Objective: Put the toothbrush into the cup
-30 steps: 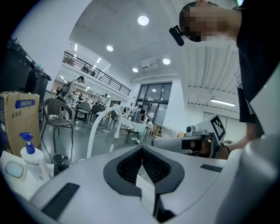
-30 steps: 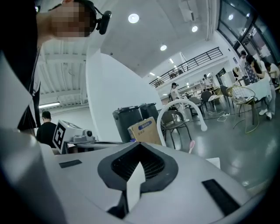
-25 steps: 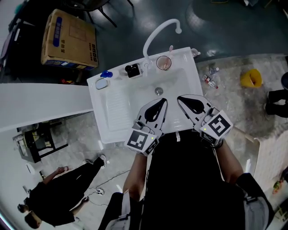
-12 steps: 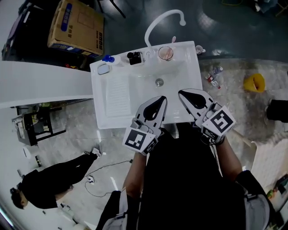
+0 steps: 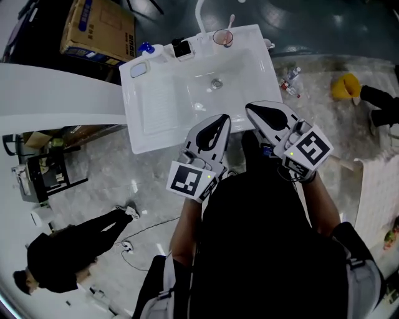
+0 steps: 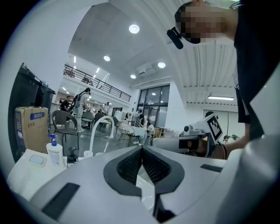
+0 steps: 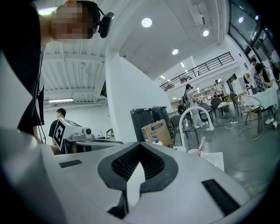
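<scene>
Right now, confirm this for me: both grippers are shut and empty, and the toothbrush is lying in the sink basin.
Not the basin: the head view shows the toothbrush standing in the cup at the back rim of the sink. The rest holds: the left gripper and right gripper are shut and empty.

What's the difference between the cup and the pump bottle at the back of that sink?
The cup is pinkish and open-topped, with a toothbrush standing in it; the bottle is white and closed by a blue pump. The cup stands just right of the faucet, while the bottle is well left of it, near the back left corner of the sink. Both stand upright on the sink's back ledge.
</scene>
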### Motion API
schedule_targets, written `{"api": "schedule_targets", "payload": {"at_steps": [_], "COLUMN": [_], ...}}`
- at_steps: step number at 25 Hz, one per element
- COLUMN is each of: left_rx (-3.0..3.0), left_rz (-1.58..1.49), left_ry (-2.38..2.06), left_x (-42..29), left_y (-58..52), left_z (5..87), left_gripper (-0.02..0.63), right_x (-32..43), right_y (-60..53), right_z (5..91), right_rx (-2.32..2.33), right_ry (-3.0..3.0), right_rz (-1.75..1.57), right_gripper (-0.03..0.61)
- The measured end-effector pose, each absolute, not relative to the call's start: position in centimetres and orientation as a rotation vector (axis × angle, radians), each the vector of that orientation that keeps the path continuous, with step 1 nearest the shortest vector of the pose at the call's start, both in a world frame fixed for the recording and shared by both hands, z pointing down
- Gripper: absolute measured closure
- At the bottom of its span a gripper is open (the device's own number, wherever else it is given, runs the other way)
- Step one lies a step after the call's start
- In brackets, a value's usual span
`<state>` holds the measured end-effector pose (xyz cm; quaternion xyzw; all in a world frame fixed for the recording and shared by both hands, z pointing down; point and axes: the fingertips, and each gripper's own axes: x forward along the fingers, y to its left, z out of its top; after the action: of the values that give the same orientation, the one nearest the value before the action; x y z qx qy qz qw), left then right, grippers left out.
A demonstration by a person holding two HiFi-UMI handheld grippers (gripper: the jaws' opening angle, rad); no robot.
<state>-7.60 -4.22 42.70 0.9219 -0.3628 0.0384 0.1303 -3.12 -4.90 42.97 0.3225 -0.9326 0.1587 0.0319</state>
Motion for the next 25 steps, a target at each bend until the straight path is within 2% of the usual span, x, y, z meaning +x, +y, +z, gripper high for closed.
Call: {"api": "schedule_targets", "payload": {"at_steps": [12, 25], "left_rx": [2.699, 2.717], "left_rz": [0.088, 0.090], "left_ry": [-1.000, -1.016], "left_x": [-13.8, -12.7], "left_y": [13.7, 17.9], "left_z": [43.1, 41.9], "left_gripper": [0.603, 0.604], "right_x": [-7.2, -4.8], "right_y": [13.1, 17.2], "right_z": [41.6, 40.1], "right_rx": [1.098, 1.142], "right_ry": [-2.826, -2.814], "right_rz": [0.447, 0.392], "right_gripper": [0.565, 0.566]}}
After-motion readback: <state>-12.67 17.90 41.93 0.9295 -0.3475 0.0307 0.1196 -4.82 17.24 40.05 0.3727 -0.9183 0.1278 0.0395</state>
